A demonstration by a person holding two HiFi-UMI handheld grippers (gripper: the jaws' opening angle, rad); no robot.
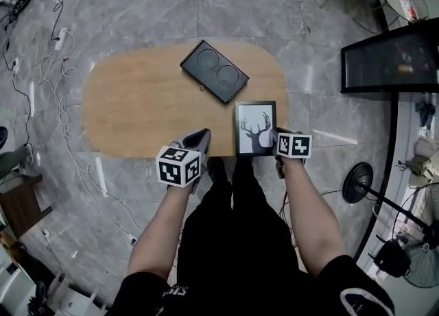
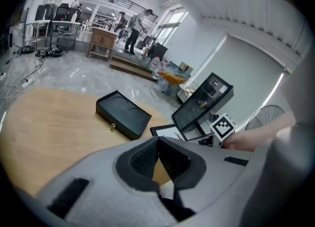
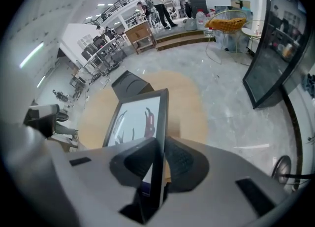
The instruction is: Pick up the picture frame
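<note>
The picture frame [image 1: 255, 128], black-edged with a deer-antler print, is lifted over the front right of the oval wooden table [image 1: 137, 105]. My right gripper [image 1: 274, 136] is shut on the frame's right edge. In the right gripper view the frame [image 3: 138, 120] stands edge-on between the dark pads [image 3: 182, 161], tilted up off the table. My left gripper [image 1: 202, 136] hovers at the table's front edge, left of the frame, shut and holding nothing. In the left gripper view its jaws [image 2: 157, 145] meet, and the frame [image 2: 167, 131] lies beyond them to the right.
A black flat box [image 1: 214, 71] with two round recesses lies on the table behind the frame. A dark screen [image 1: 391, 57] stands to the right, a fan base [image 1: 358, 183] sits on the floor below it, and cables [image 1: 41, 68] trail at the left.
</note>
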